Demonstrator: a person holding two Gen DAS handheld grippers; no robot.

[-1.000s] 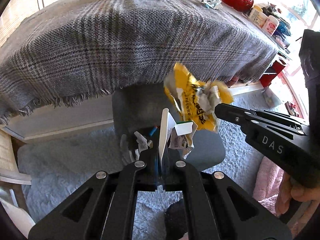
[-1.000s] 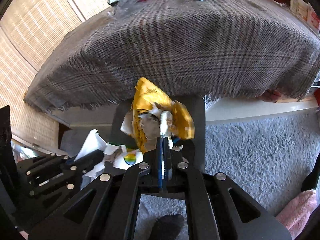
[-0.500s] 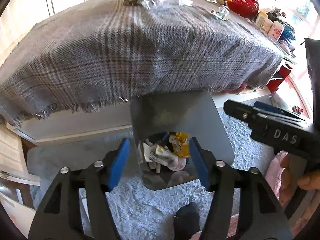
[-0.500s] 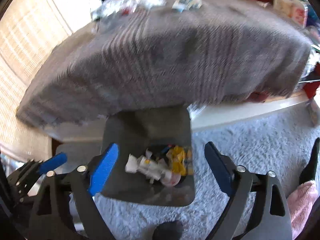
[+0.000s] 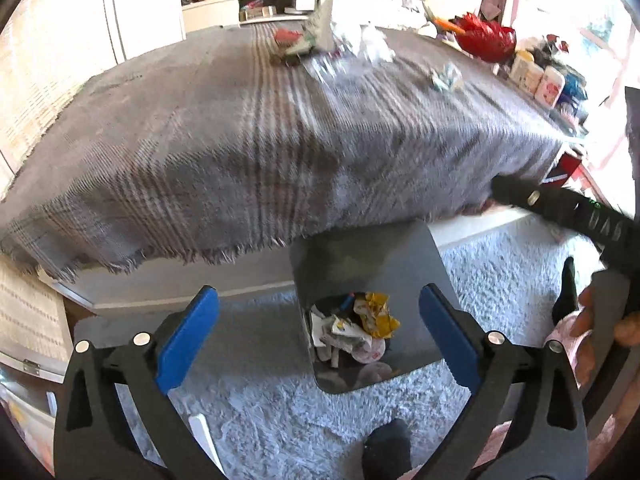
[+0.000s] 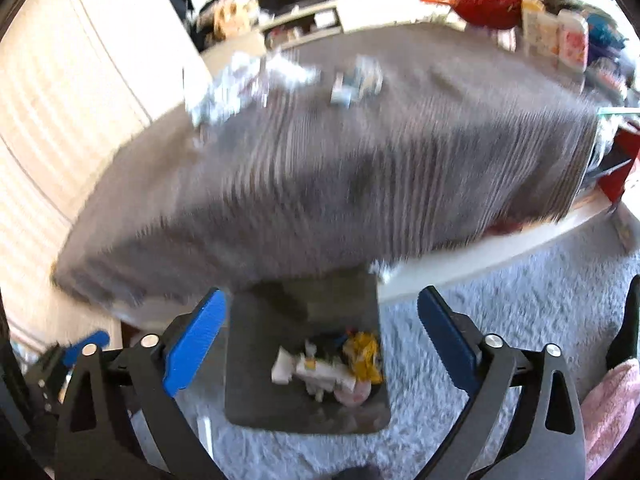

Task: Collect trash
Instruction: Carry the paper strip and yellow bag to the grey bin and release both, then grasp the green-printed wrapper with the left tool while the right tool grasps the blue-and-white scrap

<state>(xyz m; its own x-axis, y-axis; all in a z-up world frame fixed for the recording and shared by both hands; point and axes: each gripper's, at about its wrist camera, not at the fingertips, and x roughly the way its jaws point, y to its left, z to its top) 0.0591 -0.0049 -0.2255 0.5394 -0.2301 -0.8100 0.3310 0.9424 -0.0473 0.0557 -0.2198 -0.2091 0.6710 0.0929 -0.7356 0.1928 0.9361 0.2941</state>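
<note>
A grey trash bin (image 5: 372, 256) stands on the carpet at the table's near edge; it also shows in the right wrist view (image 6: 264, 360). A yellow wrapper (image 5: 376, 314) and white paper scraps (image 5: 338, 330) lie inside it. My left gripper (image 5: 318, 332) is open and empty above the bin. My right gripper (image 6: 320, 332) is open and empty above the bin too. More trash lies far back on the plaid-covered table (image 5: 240, 140): crumpled clear plastic (image 5: 368, 46), a small bluish wrapper (image 5: 446, 76) and a red and green packet (image 5: 292, 42).
A red bowl (image 5: 484, 40) and several jars (image 5: 538, 80) stand along the table's right edge. Pale shaggy carpet (image 5: 260, 400) lies around the bin. The right gripper's body (image 5: 568, 208) reaches in from the right of the left wrist view. A dark sock (image 5: 386, 452) shows below.
Both grippers opened and let their trash fall into the bin. Both have since lifted and tilted up toward the table.
</note>
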